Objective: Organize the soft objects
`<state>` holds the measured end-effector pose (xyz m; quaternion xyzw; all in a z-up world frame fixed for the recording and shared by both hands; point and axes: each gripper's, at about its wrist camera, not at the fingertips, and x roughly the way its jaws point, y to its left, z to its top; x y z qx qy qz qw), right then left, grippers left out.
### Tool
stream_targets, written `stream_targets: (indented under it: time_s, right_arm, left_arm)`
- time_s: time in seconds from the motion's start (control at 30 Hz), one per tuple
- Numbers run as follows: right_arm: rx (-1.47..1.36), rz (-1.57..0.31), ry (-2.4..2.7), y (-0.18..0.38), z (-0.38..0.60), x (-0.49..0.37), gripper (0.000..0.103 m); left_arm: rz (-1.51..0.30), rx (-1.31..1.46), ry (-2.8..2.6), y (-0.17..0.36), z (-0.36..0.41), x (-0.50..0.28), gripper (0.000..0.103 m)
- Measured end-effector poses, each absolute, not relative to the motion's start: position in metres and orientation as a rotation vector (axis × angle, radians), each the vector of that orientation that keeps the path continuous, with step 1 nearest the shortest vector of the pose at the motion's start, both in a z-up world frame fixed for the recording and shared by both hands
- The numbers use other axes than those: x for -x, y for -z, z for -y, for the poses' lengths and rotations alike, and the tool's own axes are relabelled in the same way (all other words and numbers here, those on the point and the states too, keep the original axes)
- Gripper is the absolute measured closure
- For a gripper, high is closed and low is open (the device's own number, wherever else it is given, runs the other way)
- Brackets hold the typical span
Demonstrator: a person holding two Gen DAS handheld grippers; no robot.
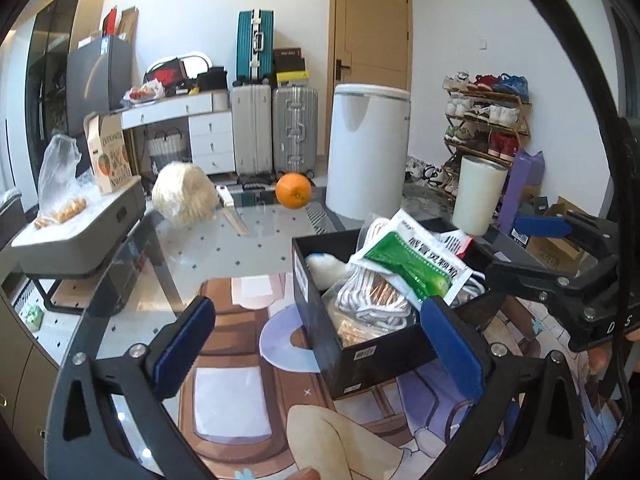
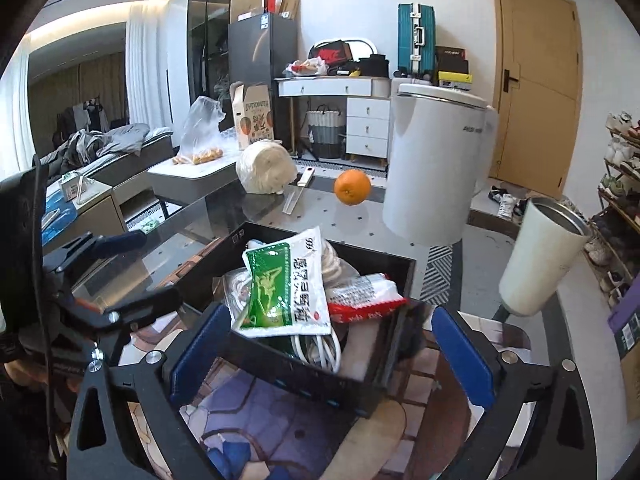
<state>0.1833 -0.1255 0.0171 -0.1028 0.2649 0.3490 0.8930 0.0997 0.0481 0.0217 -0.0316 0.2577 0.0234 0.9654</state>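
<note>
A black open box (image 1: 380,354) (image 2: 320,380) stands on the glass table, filled with a green-and-white sachet (image 1: 412,258) (image 2: 286,286), a red-and-white packet (image 2: 366,300), coiled white cord (image 1: 370,300) (image 2: 320,350) and a white soft item (image 1: 326,270). A cream yarn ball (image 1: 184,194) (image 2: 266,172) lies at the table's far side. My left gripper (image 1: 320,344) is open and empty, its right finger by the box's near corner. My right gripper (image 2: 328,354) is open and empty, straddling the box's near wall.
An orange (image 1: 293,191) (image 2: 352,187), a white cylinder appliance (image 1: 366,148) (image 2: 434,164), a white tumbler (image 1: 478,196) (image 2: 538,256) and a flat stick (image 2: 298,192) stand on the table. A printed mat (image 1: 248,360) covers the near side. A grey side table (image 1: 80,228) is left.
</note>
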Motion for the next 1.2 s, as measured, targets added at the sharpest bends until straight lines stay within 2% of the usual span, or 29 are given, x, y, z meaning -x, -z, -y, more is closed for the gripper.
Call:
stream_targets:
  time_s: [0.63, 1.2]
  right_arm:
    - [0.117, -0.398, -0.730, -0.001, 0.155, -0.139, 0.001]
    - [0.101, -0.373, -0.708, 0.007, 0.161, -0.135, 0.001]
  left_arm:
    - [-0.451, 0.079, -0.098, -0.016, -0.044, -0.081, 0.000]
    - [-0.413, 0.070, -0.098, -0.017, -0.042, -0.075, 0.000]
